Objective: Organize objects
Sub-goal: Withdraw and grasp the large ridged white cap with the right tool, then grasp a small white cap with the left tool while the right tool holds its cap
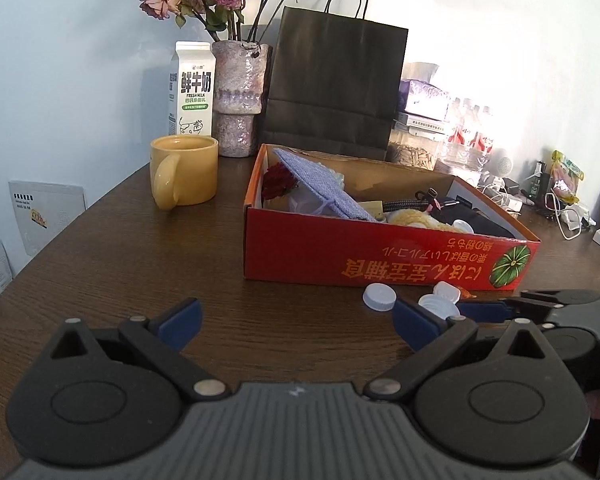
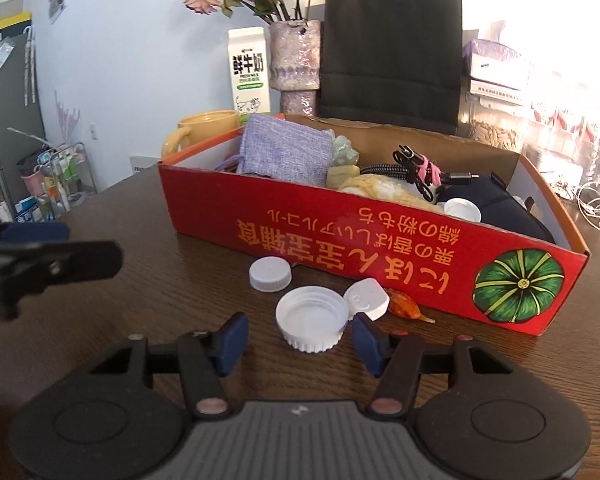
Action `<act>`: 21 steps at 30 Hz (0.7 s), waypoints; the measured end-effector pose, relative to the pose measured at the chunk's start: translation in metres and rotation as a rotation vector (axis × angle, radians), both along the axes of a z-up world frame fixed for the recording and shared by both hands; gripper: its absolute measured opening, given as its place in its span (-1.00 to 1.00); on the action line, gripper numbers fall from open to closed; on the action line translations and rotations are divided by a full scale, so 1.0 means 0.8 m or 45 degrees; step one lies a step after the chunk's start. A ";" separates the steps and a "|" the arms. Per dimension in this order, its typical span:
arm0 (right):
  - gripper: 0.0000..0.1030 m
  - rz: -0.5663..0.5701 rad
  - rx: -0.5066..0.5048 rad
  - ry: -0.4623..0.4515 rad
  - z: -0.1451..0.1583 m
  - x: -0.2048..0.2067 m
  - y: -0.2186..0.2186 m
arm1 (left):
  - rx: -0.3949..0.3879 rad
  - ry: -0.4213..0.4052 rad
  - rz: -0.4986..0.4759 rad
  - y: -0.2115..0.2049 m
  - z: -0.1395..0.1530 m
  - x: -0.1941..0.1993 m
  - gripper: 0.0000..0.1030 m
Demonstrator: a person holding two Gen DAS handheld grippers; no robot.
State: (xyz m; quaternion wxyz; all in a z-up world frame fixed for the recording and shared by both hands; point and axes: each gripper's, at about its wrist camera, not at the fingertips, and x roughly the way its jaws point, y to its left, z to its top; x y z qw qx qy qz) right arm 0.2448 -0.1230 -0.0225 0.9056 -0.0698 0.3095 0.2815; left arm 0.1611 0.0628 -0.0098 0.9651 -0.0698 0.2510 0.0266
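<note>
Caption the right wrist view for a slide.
Right gripper open around an upturned white cap on the wooden table, before the red box.

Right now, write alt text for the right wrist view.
The right gripper, open, flanks an upturned white cap on a dark wooden table. Two more white caps lie before a red cardboard box of odds and ends.

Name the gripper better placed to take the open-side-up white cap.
Right. The right gripper already brackets the cap, pads not yet touching; the left gripper hangs open over bare table.
</note>
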 end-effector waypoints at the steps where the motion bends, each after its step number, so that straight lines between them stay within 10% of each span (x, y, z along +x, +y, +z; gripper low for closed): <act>1: 0.03 -0.003 -0.005 0.000 -0.001 0.001 0.002 | 0.000 -0.001 0.001 0.000 0.000 0.000 1.00; 4: -0.24 -0.002 -0.016 -0.014 -0.001 -0.001 0.005 | 0.000 0.001 0.005 0.000 0.000 -0.001 1.00; 21: -0.25 -0.020 0.046 -0.135 0.012 -0.012 -0.020 | 0.048 0.055 -0.045 -0.031 -0.006 0.029 1.00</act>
